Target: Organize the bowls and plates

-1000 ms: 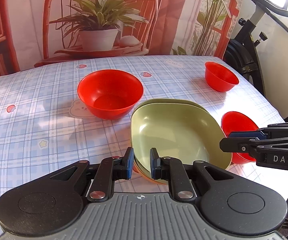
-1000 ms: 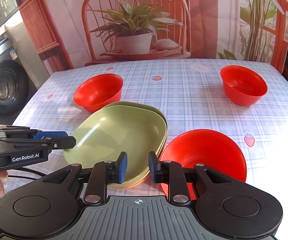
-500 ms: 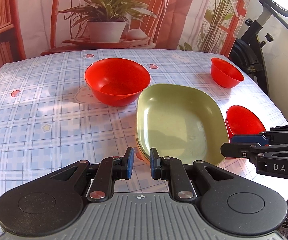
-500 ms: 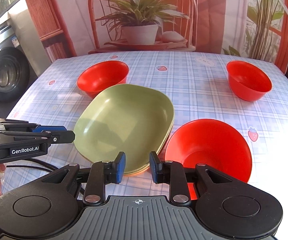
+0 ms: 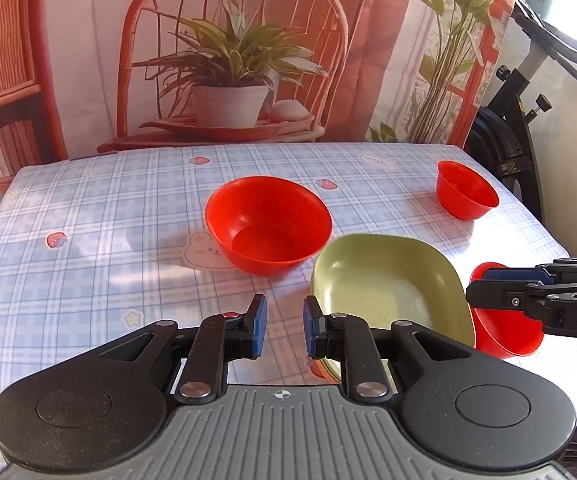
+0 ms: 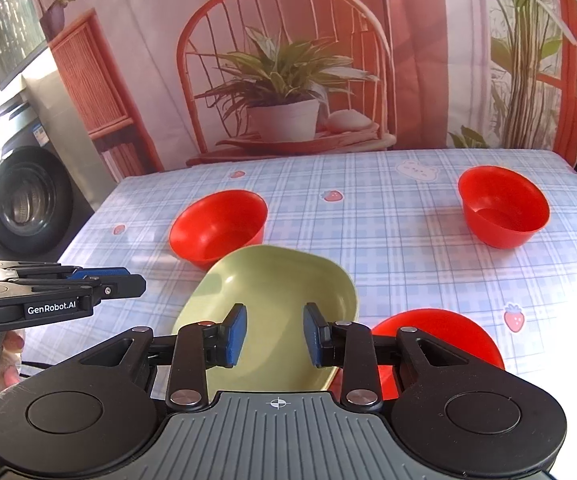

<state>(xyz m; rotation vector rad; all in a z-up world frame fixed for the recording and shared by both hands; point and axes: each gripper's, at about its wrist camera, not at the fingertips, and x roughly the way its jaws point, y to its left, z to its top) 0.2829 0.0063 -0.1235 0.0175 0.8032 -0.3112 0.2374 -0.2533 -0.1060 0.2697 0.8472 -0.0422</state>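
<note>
A stack of green square plates (image 5: 388, 280) lies on the checked tablecloth near the front edge; it also shows in the right wrist view (image 6: 276, 300). A large red bowl (image 5: 266, 224) stands behind it to the left. A small red bowl (image 5: 466, 190) stands at the far right. A third red bowl (image 6: 440, 336) stands right of the plates. My left gripper (image 5: 282, 326) is open and empty, just left of the plates. My right gripper (image 6: 274, 336) is open and empty above the plates' near edge.
The table (image 5: 88, 240) has a blue checked cloth with strawberry prints. A printed backdrop with a chair and plant hangs behind. An exercise bike (image 5: 512, 120) stands at the right, a washing machine (image 6: 20, 200) at the left.
Both grippers have pulled back and risen from the plates. The jaws of both have opened wider. The plate stack now lies flat on the cloth.
</note>
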